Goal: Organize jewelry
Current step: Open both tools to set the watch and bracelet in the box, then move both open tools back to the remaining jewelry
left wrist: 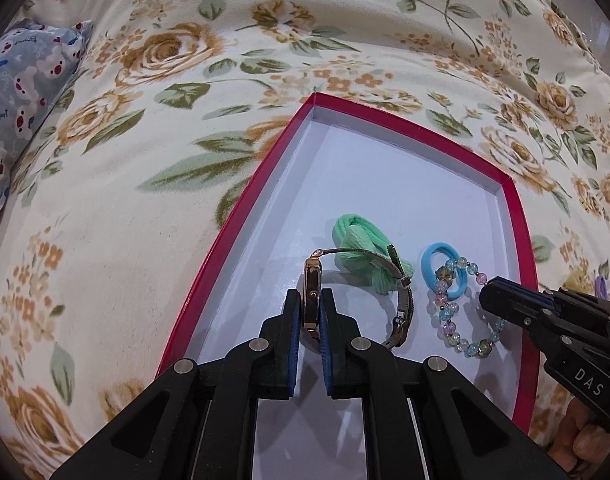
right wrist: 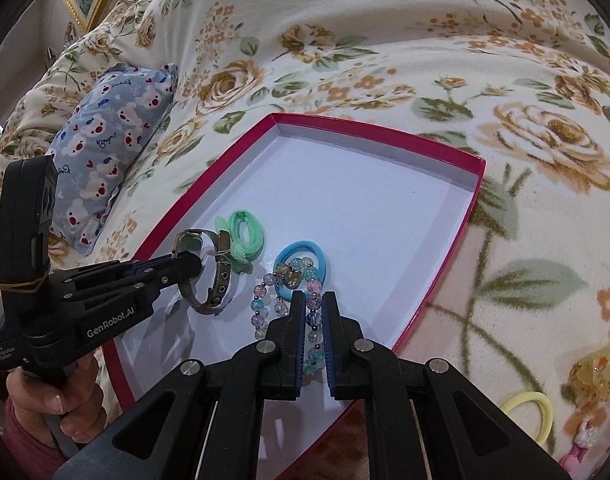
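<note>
Left gripper (left wrist: 312, 300) clamps the watch (left wrist: 312, 296) case edge-on; right gripper (right wrist: 314, 304) pinches the bead bracelet (right wrist: 283, 296). We note both pieces hang low inside the red-rimmed box (left wrist: 517, 216), strap trailing right toward the bracelet.

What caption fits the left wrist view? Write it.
Left gripper clamps a watch inside the red box.

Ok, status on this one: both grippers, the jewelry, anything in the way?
Left gripper shut on watch. Right gripper shut on bead bracelet. Both over red tray. Bracelet lies across blue hair tie.
</note>
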The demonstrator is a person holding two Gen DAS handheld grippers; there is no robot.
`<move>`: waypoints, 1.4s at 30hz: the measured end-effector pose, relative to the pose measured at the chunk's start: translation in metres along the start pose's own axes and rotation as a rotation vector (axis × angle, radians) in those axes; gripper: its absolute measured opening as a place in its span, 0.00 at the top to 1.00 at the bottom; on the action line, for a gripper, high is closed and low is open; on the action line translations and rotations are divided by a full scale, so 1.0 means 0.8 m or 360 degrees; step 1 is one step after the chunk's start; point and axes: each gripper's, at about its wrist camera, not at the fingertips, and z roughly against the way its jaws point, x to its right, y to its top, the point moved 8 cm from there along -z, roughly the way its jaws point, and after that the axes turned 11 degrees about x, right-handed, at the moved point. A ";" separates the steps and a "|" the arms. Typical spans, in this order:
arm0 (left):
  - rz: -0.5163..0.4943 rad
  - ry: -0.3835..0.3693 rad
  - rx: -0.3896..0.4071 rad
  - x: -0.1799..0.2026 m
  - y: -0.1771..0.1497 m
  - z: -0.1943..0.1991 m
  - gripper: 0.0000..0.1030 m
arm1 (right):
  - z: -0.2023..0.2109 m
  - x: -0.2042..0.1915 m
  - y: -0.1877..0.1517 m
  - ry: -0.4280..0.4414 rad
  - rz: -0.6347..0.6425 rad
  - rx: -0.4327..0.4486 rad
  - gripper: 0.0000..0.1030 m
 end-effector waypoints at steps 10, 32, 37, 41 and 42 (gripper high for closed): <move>-0.0003 0.0018 0.0025 0.000 0.003 0.013 0.79 | 0.013 -0.001 0.004 0.0020 -0.0022 0.0040 0.67; 0.0014 -0.0218 0.0141 0.062 -0.012 0.100 0.58 | 0.175 0.089 -0.019 -0.0237 -0.0174 0.0263 0.64; -0.0050 -0.0310 0.0119 0.094 -0.019 0.105 0.56 | 0.211 0.124 -0.035 -0.0348 -0.0222 0.0301 0.62; -0.0099 -0.0358 0.0093 0.116 -0.023 0.104 0.53 | 0.234 0.152 -0.045 -0.0425 -0.0264 0.0327 0.62; -0.0109 -0.0368 0.0088 0.121 -0.023 0.103 0.53 | 0.239 0.158 -0.048 -0.0440 -0.0277 0.0333 0.62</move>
